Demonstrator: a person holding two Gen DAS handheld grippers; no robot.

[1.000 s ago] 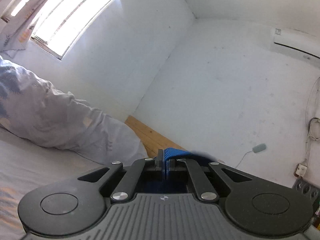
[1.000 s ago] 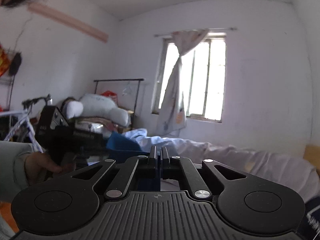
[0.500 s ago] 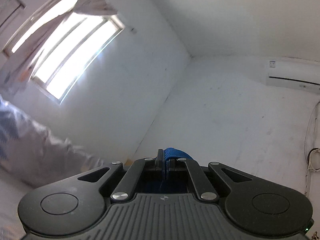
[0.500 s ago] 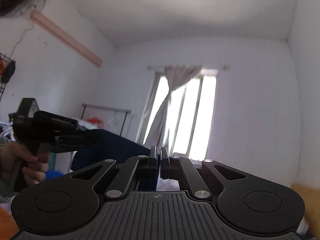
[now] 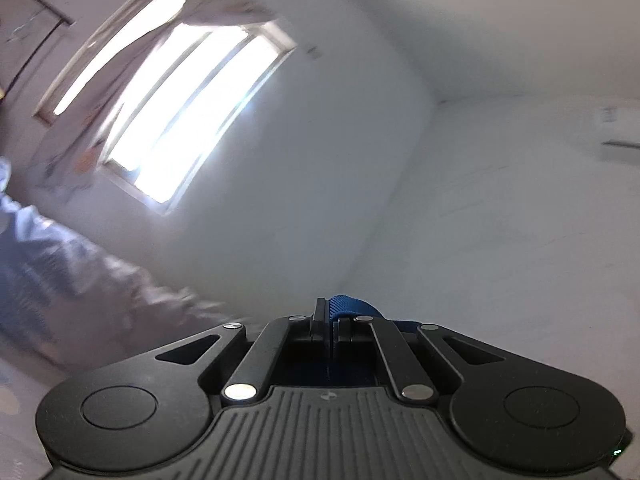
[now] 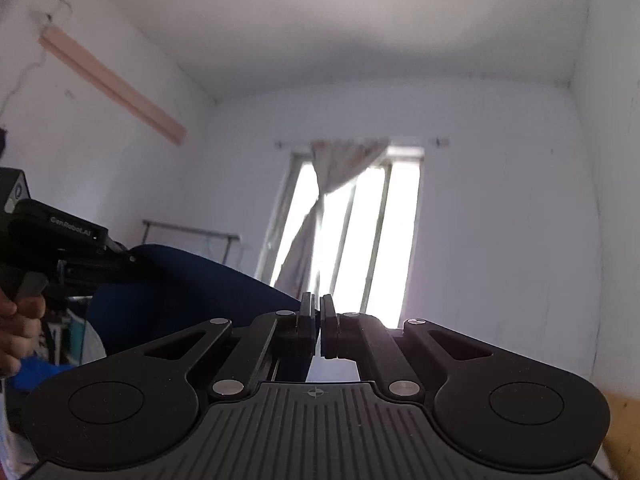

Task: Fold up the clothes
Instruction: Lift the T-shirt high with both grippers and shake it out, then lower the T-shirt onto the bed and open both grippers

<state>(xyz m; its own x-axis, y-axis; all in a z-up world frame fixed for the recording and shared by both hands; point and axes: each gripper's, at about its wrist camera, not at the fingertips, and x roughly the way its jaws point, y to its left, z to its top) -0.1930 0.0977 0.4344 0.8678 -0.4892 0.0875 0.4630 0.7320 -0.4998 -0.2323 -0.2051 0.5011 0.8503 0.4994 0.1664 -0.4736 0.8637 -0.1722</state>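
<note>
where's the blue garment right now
In the right wrist view, the blue garment hangs stretched at left between the left claw and the right claw, in front of the window.

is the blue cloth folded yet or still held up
Held up, unfolded: both the left gripper and right gripper pinch the blue cloth, stretched between them in the air.

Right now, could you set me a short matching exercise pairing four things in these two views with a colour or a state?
Things:
1. left claw
2. blue garment
3. curtain
4. wall strip

Descriptions:
a. pinkish
b. gathered in front of the bright window
c. shut on blue fabric
d. dark blue, stretched between both claws

Pairs: 1-c, 2-d, 3-b, 4-a
</note>
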